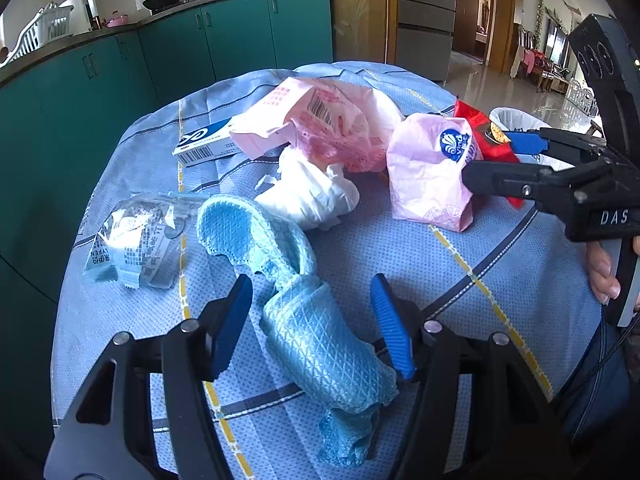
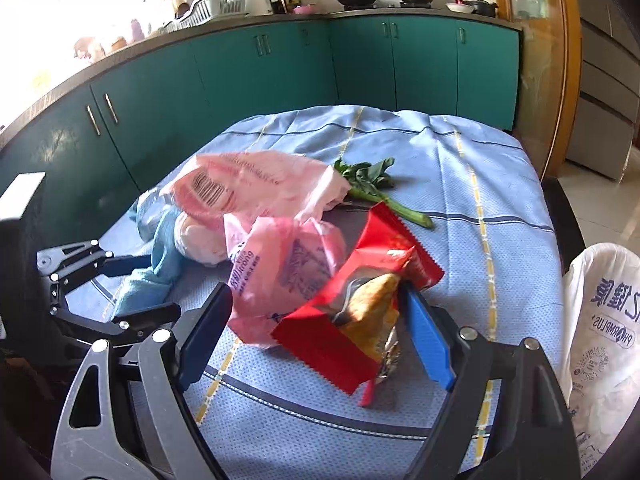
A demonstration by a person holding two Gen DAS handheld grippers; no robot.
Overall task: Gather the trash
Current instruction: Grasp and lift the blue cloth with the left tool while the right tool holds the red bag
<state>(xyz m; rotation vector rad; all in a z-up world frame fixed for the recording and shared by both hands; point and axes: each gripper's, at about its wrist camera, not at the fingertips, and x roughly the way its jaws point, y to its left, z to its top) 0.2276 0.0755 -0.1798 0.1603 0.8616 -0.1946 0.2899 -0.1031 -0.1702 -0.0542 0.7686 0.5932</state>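
Left gripper (image 1: 312, 324): held apart, blue cloth (image 1: 320, 340) straddled, long axis running ahead.
Right gripper (image 2: 316, 332): spread around red snack wrapper (image 2: 360, 304), mouth toward tool.
Beyond: pink bag (image 2: 280, 280) crowded against wrapper; green stalk (image 2: 376, 192) farther.

You've got a twisted blue mesh cloth (image 1: 316, 332) lying nearest, a crumpled white tissue wad (image 1: 312, 192) behind it, and a clear torn wrapper (image 1: 136, 240) off to the left. Further back sit a small white-and-blue box (image 1: 208, 142), a big crinkled pink bag (image 1: 320, 120), a smaller pink bag (image 1: 428, 172), an open red snack packet (image 2: 360, 312) and a green leafy stalk (image 2: 376, 188).
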